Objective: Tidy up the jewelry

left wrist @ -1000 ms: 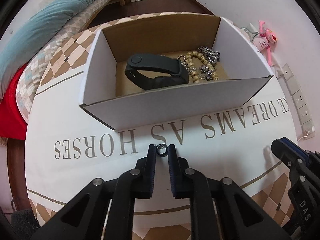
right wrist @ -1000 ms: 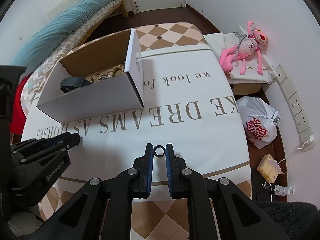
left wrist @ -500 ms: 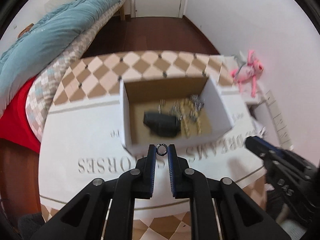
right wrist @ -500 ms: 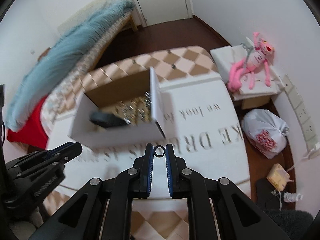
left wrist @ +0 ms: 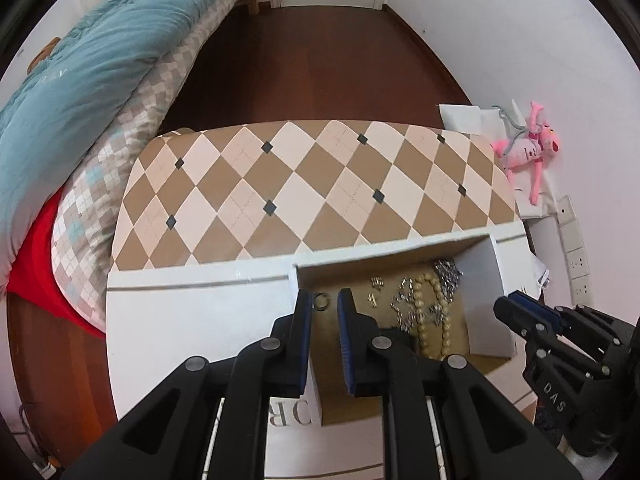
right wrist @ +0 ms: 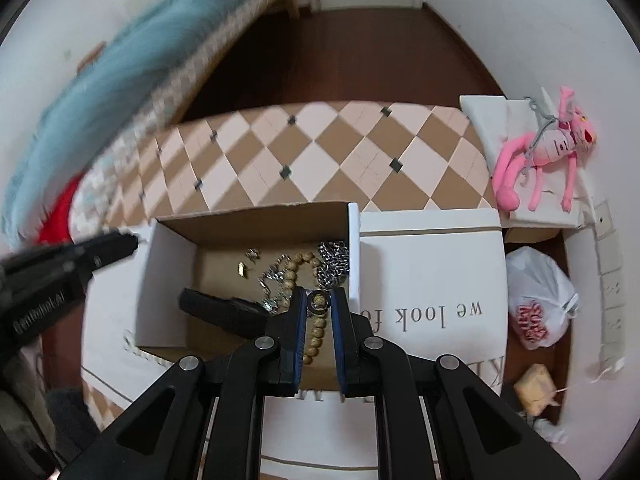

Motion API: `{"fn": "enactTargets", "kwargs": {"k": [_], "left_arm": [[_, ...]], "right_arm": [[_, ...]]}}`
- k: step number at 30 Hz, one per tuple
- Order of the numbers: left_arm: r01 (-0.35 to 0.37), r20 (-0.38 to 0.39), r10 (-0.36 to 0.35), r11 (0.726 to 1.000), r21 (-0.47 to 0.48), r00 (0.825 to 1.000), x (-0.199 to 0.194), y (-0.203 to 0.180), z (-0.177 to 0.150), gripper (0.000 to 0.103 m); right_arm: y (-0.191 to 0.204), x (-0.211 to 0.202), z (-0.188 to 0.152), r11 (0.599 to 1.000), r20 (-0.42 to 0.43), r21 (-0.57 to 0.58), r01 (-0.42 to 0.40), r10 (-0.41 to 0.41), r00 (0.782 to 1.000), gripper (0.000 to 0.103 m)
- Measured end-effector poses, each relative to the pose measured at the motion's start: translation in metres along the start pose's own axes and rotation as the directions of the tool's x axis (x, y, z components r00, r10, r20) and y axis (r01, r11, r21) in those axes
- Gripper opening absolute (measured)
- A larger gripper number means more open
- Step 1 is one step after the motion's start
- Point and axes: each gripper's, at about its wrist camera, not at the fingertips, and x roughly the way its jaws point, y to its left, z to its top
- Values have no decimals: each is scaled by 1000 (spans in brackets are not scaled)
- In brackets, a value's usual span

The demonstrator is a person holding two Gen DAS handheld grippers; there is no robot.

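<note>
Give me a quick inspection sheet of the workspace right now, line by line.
Surface: table under a diamond-pattern cloth and a white lettered runner.
Job's things: open cardboard box holds a bead bracelet, silver chain and black band.
Clutter: nothing seen on the table.
Grippers: left gripper and right gripper each pinch a small ring, over the box.
Cables: a thin cord near the wall sockets.
Surroundings: bed with blue duvet, pink plush toy, plastic bag.

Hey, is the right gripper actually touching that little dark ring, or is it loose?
Touching. In the right wrist view the ring sits pinched between the right gripper's two blue pads, both pressed against its sides, above the open box.
</note>
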Motion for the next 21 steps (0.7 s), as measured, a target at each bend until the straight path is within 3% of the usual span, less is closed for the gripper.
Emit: {"fn": "enactTargets", "kwargs": {"k": [2, 3, 5, 6, 7, 11, 13, 15, 19, 21], "left_arm": [[-4, -3, 4, 1000, -14, 1000, 0, 3, 4, 13], [-15, -2, 15, 1000, -18, 1000, -1, 5, 6, 19], [-31, 8, 31, 999, -24, 999, -4, 7, 8, 44], [-54, 18, 54, 998, -30, 998, -7, 9, 7, 69], [-61, 24, 62, 998, -35, 998, -8, 11, 6, 78], [-86, 27, 87, 995, -60, 996, -13, 21, -5, 81], [-103, 21, 105, 992, -77, 994, -13, 24, -12, 94], [-130, 27, 133, 988, -87, 991, -15, 26, -21, 94], [-139, 53, 145, 985, -104, 988, -20, 27, -41, 103], [-148, 64, 156, 983, -107, 986, -22, 26, -50, 103]], "right_arm": [[0, 2, 5, 1000, -22, -8, 18, -19, 1000, 14], [-1, 2, 6, 1000, -26, -7, 24, -24, 999, 15], [-4, -2, 7, 1000, -23, 6, 24, -24, 999, 27], [-5, -3, 8, 1000, -18, 9, 29, -29, 999, 35], [-7, -4, 8, 1000, -15, 17, 27, -26, 1000, 38], [-18, -13, 4, 998, 0, 46, 33, -33, 999, 40], [-20, -17, -1, 997, 5, 50, 52, -52, 999, 42], [-19, -20, -7, 997, 16, 48, 68, -69, 997, 61], [-11, -22, -20, 995, 21, 12, 95, -95, 995, 84], [-6, -20, -27, 994, 16, -1, 105, -105, 994, 102]]}}
